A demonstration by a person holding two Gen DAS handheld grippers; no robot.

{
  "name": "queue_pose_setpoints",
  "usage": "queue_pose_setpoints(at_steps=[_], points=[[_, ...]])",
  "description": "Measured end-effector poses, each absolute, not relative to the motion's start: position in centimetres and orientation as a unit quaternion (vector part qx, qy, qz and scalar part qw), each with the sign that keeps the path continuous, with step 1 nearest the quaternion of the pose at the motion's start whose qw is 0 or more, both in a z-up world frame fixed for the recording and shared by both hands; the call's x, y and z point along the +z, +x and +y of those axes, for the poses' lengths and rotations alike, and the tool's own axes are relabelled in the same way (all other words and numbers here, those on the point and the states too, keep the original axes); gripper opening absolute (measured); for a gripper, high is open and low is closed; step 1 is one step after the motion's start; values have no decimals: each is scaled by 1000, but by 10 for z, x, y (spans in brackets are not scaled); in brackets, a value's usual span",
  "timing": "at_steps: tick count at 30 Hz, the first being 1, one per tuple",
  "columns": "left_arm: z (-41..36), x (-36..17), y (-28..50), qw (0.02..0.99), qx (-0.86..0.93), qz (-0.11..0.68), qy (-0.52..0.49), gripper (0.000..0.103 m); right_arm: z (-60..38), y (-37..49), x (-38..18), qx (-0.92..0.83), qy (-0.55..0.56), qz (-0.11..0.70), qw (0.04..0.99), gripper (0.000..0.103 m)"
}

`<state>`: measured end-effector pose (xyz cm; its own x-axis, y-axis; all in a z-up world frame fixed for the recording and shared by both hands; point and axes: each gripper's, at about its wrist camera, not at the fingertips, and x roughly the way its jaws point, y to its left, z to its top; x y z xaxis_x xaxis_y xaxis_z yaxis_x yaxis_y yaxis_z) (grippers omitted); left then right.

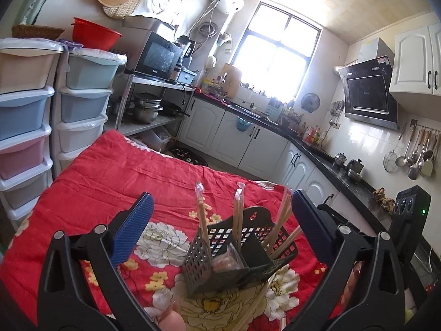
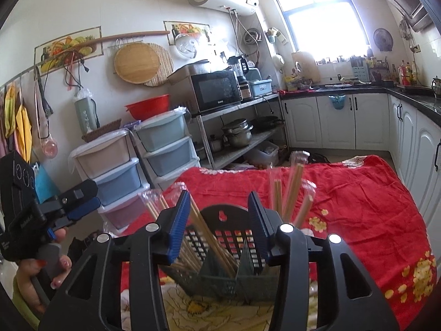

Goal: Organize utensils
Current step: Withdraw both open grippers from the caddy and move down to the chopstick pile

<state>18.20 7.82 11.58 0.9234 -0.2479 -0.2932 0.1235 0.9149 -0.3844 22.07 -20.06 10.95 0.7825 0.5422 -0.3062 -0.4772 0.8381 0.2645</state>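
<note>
Black slotted basket (image 1: 237,251) stands on red flowered cloth (image 1: 110,182) covering desk, near edge. Wrapped chopsticks (image 1: 202,220) upright and leaning in its compartments. Left gripper (image 1: 220,220) jaws spread wide either side of basket, gripping nothing. Right gripper (image 2: 219,220) jaws partly apart above basket, chopsticks just beside left pad, nothing gripped.

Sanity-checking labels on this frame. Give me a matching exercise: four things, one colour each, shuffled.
Things:
1. utensil caddy
2. tablecloth
3. basin on the drawers
4. pads of the left tongs

Colours:
A. blue
B. black
C. red with flowers
D. plain red

Pairs: 1-B, 2-C, 3-D, 4-A
</note>
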Motion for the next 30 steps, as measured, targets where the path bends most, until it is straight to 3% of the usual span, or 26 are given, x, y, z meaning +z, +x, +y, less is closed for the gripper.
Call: queue_pose_setpoints(at_steps=[30], points=[[77, 82, 158, 955, -93, 210, -185, 92, -222, 183, 75, 254, 73, 243, 933, 45]])
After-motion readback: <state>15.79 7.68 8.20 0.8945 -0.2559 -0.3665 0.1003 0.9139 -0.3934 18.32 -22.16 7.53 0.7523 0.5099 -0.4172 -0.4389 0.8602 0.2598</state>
